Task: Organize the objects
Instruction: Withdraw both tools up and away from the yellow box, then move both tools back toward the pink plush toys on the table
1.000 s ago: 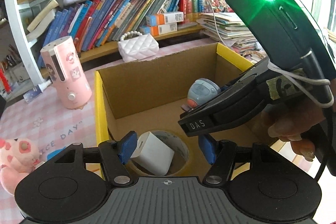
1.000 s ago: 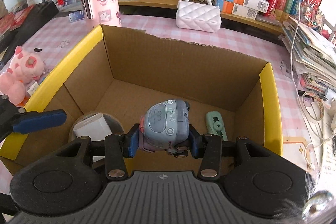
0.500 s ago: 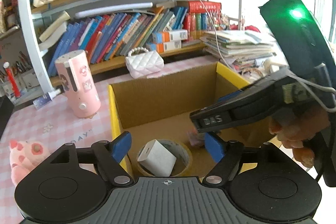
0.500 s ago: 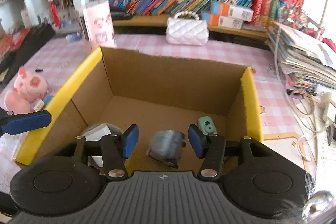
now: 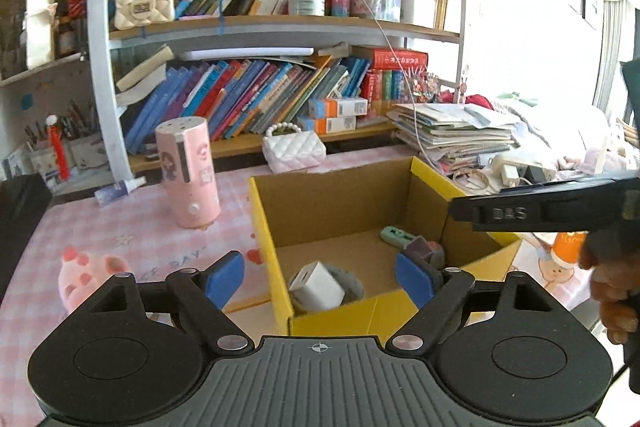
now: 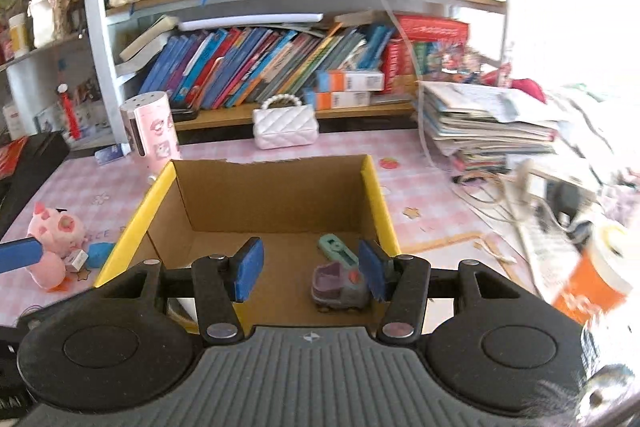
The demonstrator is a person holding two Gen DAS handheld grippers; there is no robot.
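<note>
Yellow-edged brown box (image 5: 424, 169), pink checked tablecloth (image 5: 132, 227), white quilted purse (image 5: 294, 151) (pearl handle), pink plush (image 6: 54, 239)

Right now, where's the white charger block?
In the left wrist view the white charger block lies inside the cardboard box, in its near-left corner on a tape roll, left of the grey toy car.

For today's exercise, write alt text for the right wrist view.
The open right gripper hangs over a yellow-edged cardboard box holding a small toy car and a green item; bookshelves stand behind.
</note>
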